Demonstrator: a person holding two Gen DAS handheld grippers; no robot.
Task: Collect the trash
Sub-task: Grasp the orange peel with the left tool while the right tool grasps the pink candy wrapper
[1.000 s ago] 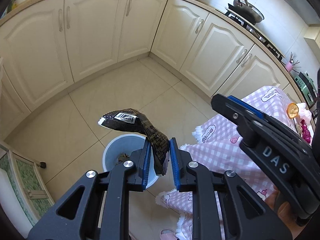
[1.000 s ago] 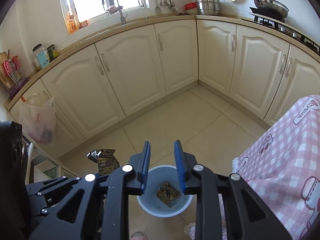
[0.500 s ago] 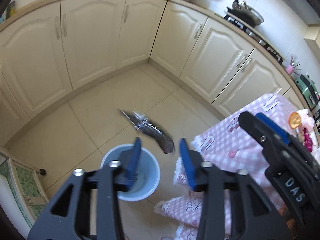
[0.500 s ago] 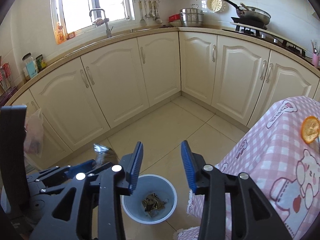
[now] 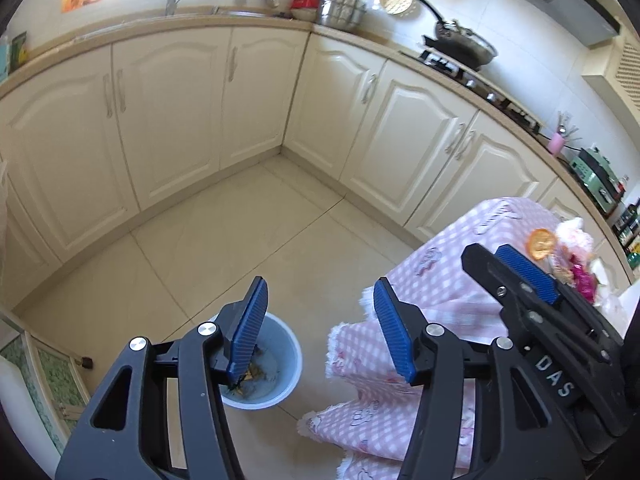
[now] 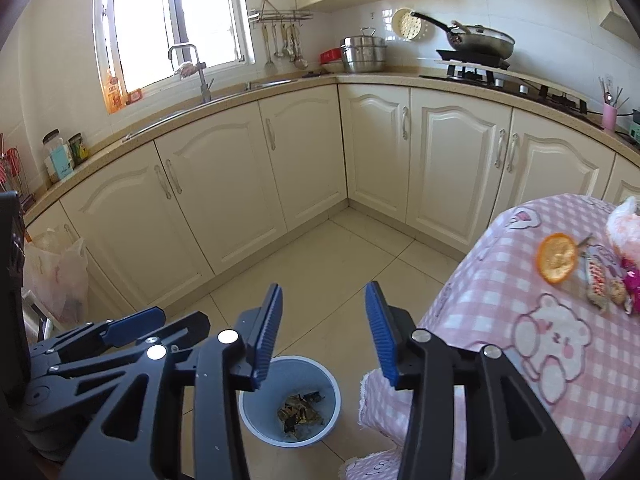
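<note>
A light blue bin [image 5: 282,372] stands on the floor tiles beside the table, and crumpled dark wrappers [image 6: 300,408] lie in the bin [image 6: 256,404]. Above it my left gripper [image 5: 320,284] has its jaws opening with nothing between the blue pads. To its right my right gripper [image 6: 323,286] is also opening and holds nothing. Each gripper shows in the other's view: the right gripper [image 5: 496,256] at the right edge, the left gripper [image 6: 160,322] at lower left. On the pink checked tablecloth [image 6: 500,264] lie an orange peel [image 6: 556,258], small wrappers [image 6: 598,284] and a magenta wrapper [image 6: 632,280].
Cream cabinets [image 6: 304,168] run around the corner behind the bin. The counter holds a sink tap [image 6: 200,76], steel pots [image 6: 362,56] and a pan on the hob [image 6: 480,42]. A plastic bag [image 6: 56,276] hangs at the left. The tablecloth fringe [image 5: 352,352] hangs next to the bin.
The dark wrapper left my left gripper and dropped towards the bin. Both grippers opened wider and lifted, and the right one swung towards the table.
</note>
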